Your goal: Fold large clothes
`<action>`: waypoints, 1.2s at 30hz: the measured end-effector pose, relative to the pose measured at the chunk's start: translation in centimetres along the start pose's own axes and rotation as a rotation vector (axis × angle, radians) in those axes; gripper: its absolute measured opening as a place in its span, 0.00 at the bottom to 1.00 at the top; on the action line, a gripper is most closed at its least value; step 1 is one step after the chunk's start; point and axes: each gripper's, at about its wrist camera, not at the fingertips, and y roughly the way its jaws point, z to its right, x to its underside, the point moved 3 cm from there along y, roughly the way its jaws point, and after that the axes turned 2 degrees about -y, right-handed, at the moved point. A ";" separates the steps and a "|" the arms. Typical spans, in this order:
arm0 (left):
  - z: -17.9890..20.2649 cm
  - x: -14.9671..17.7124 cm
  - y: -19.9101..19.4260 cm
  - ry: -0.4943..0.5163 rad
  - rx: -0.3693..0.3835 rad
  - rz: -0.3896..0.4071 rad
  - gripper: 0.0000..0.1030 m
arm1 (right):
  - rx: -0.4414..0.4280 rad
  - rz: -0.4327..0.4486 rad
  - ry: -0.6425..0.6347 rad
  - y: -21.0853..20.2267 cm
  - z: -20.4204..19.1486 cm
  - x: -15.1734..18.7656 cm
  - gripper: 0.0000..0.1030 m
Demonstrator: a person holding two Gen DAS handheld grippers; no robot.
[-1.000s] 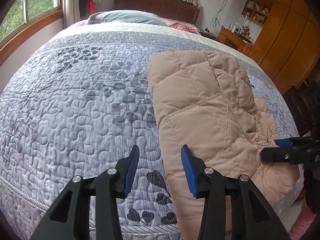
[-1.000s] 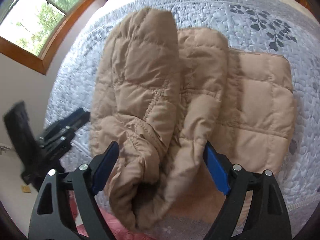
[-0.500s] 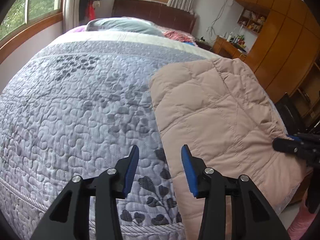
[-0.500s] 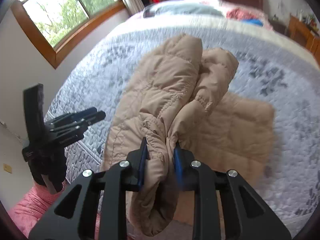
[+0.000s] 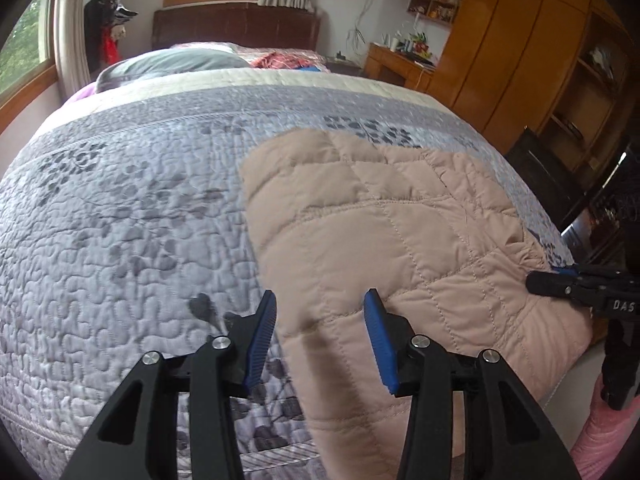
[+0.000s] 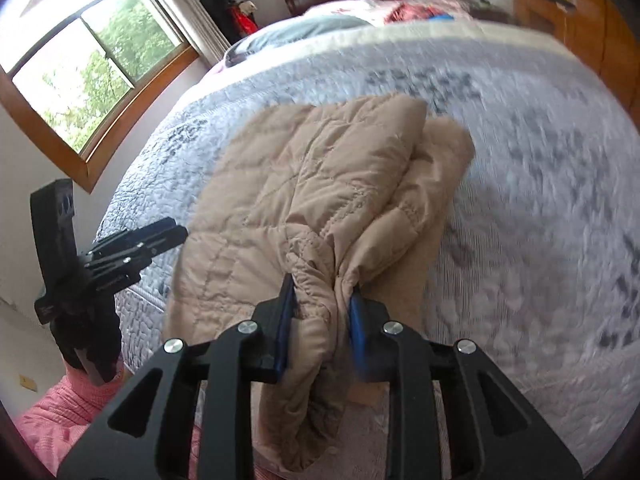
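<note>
1. I am holding the right gripper (image 6: pixel 320 308) closed on the bunched sleeve ends of the beige quilted jacket (image 6: pixel 316 184); the cloth is pinched between both blue pads and is hanging down under them

2. The jacket is lying on the grey quilted bedspread (image 5: pixel 120 208) of the bed, near the foot edge, with its body spread flat and the sleeves gathered on top toward my right gripper

3. I am keeping the left gripper (image 5: pixel 322 340) open and empty; it is hovering over the left edge of the jacket (image 5: pixel 380 232), and one finger is over the bedspread while the other is over the cloth

4. In the left wrist view the right gripper (image 5: pixel 560 280) is showing at the right border of the jacket, well apart from the left one

5. I am judging that the step in hand is laying the sleeves across the body. To do it well, I am planning to carry them low and slowly, so that the padded cloth is not dragging the lower layer with it

6. I am thinking the left gripper should press or pinch the near edge, because this puffy material is slipping easily and the fold line can go crooked

7. The right view is blurred on the far side, so I am not judging details there
</note>
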 end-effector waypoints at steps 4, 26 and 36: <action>0.9 0.8 1.4 0.024 -0.002 -0.023 0.45 | -0.004 -0.025 0.027 2.1 1.6 1.8 0.26; -0.4 -0.9 -0.4 -0.031 0.088 0.015 0.54 | 0.103 0.145 -0.052 -3.2 1.5 0.4 0.69; 2.5 -2.9 2.3 -0.005 0.141 -0.029 0.50 | 0.011 0.055 0.109 2.9 5.3 -6.9 0.48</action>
